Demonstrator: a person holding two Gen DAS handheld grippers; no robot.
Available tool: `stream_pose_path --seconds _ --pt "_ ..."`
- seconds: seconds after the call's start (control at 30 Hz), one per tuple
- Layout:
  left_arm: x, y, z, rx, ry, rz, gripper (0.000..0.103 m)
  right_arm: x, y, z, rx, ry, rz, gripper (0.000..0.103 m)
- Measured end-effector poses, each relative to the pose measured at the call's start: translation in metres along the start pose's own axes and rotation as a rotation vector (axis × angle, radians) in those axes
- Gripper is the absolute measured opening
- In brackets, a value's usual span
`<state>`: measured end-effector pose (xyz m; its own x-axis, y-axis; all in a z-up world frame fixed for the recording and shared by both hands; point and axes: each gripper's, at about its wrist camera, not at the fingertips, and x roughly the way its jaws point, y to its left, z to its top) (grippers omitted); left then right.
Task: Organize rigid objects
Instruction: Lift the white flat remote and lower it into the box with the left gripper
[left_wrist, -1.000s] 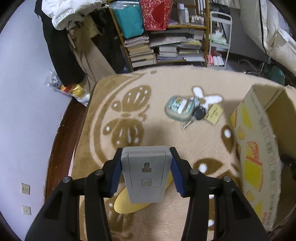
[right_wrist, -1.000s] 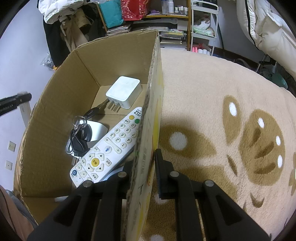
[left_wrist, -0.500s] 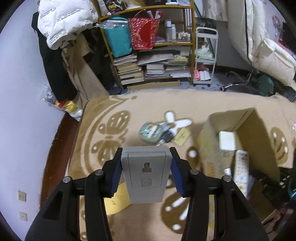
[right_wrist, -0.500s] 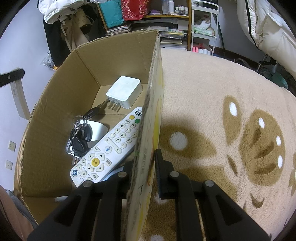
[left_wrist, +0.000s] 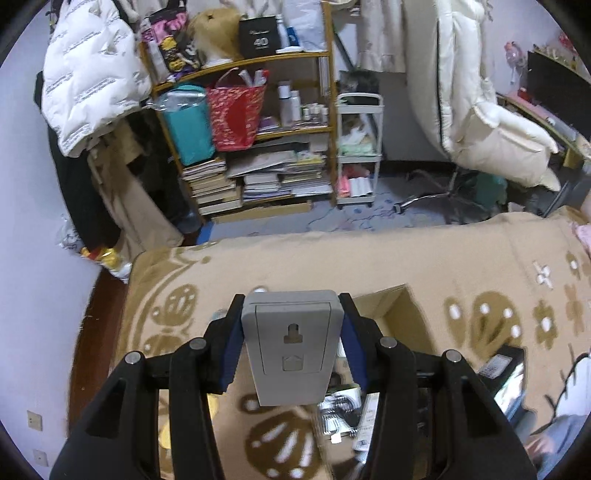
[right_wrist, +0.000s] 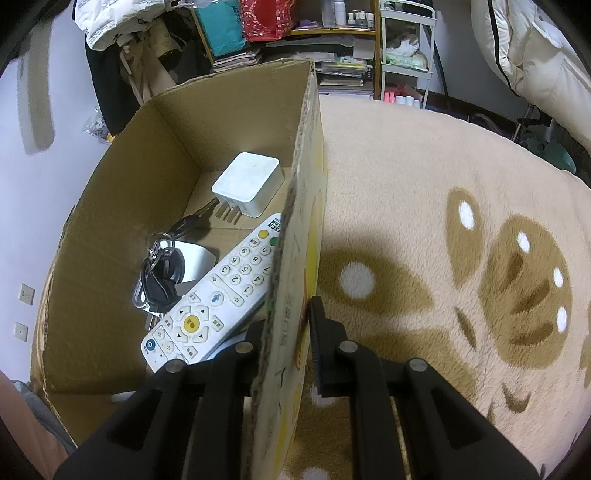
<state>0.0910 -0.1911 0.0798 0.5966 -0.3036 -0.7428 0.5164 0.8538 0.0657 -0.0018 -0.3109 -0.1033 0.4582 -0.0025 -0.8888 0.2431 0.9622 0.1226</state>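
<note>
My left gripper (left_wrist: 291, 325) is shut on a grey plastic device (left_wrist: 291, 343) with a keyhole slot, held high above the carpet over the open cardboard box (left_wrist: 399, 317). My right gripper (right_wrist: 286, 321) is shut on the box's right wall (right_wrist: 295, 258), one finger inside and one outside. Inside the box lie a white remote (right_wrist: 218, 291), a white adapter (right_wrist: 247, 188) and a bunch of black keys (right_wrist: 159, 273). The grey device shows blurred at the upper left of the right wrist view (right_wrist: 35, 103).
The box stands on a beige carpet (right_wrist: 424, 206) with brown patterns. A bookshelf (left_wrist: 251, 147) full of books and bags, a white cart (left_wrist: 356, 147) and hanging coats (left_wrist: 85, 85) stand beyond the carpet. A dark wooden edge (left_wrist: 99, 321) borders the carpet at the left.
My left gripper has risen and moved right with the grey device, from low over the carpet to above the box. My right gripper has stayed on the box wall.
</note>
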Motion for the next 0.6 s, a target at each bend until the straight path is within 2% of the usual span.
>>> stream_pose_path --seconds 0.13,0.27,0.4,0.6 --pt "0.005 -0.026 0.002 0.018 0.010 -0.032 0.047 0.000 0.000 0.000 0.000 0.001 0.000 0.015" --pt "0.021 -0.047 -0.007 0.018 0.055 -0.078 0.047 -0.001 -0.002 0.000 0.002 0.000 0.004 0.015" --pt "0.041 -0.060 -0.018 0.028 0.110 -0.059 0.047 -0.001 -0.004 0.000 0.003 0.000 0.005 0.015" --pt "0.070 -0.056 -0.035 -0.010 0.199 -0.041 0.047 -0.002 -0.005 0.001 0.004 0.001 0.009 0.015"
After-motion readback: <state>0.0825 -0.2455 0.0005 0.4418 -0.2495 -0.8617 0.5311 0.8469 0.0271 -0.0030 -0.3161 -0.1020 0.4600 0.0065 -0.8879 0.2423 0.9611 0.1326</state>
